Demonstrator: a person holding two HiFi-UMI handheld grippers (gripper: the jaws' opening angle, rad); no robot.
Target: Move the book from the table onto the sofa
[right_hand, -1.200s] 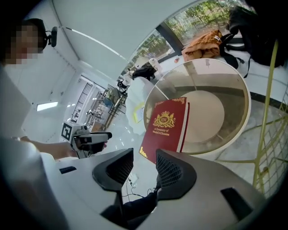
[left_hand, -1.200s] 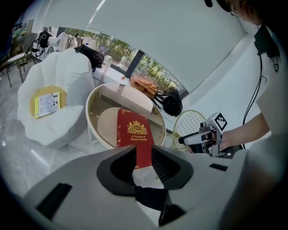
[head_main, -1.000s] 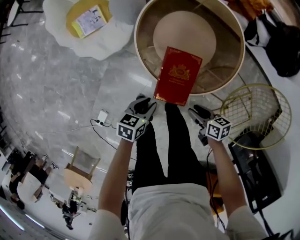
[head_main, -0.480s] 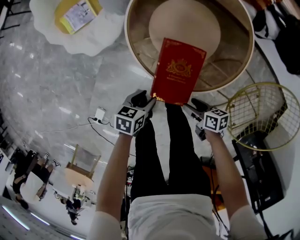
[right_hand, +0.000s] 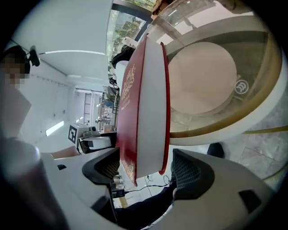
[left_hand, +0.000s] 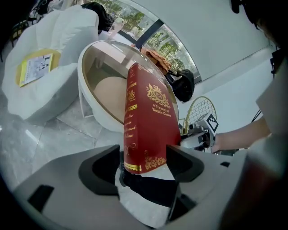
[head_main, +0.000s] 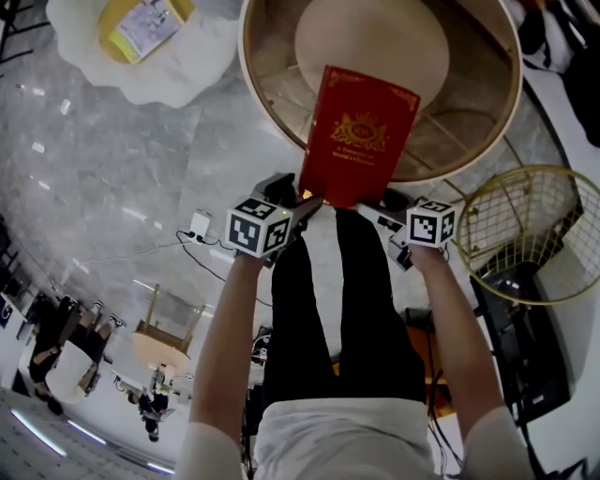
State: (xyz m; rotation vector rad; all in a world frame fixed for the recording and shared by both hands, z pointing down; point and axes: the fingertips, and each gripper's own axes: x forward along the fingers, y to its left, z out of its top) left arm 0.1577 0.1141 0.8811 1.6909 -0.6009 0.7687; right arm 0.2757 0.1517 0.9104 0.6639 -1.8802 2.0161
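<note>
Grey marble floor [head_main: 103,159] runs under the whole scene. On it we count one round glass-topped bench [head_main: 267,94], one white beanbag sofa [head_main: 164,70] well apart to its left, and one yellow wire basket [head_main: 525,225] to its right.

We count two books. One yellow book [head_main: 141,21] lies flat on the sofa. One red book [head_main: 361,131], gilt-stamped on the cover, rests on neither bench nor sofa. It is held aloft, near upright and leaning, with its lower edge out past the near rim of the bench and above the person's dark trousers [head_main: 309,309].

Two grippers carry it, each with one marker cube [head_main: 255,228].
- The left gripper [head_main: 298,200] has the lower corner at the spine. Its fingers [left_hand: 105,168] stand wide, have just been opening, and bear on the front and back covers across the book's full thickness.
- The right gripper [head_main: 384,201] has the opposite lower corner, at the page edge. Its fingers [right_hand: 191,173] likewise stand wide, have just been opening, and bear on both covers.

One white plug adapter [head_main: 201,228] with its cable lies on the floor. One black bag [left_hand: 182,85] sits beyond the bench.
</note>
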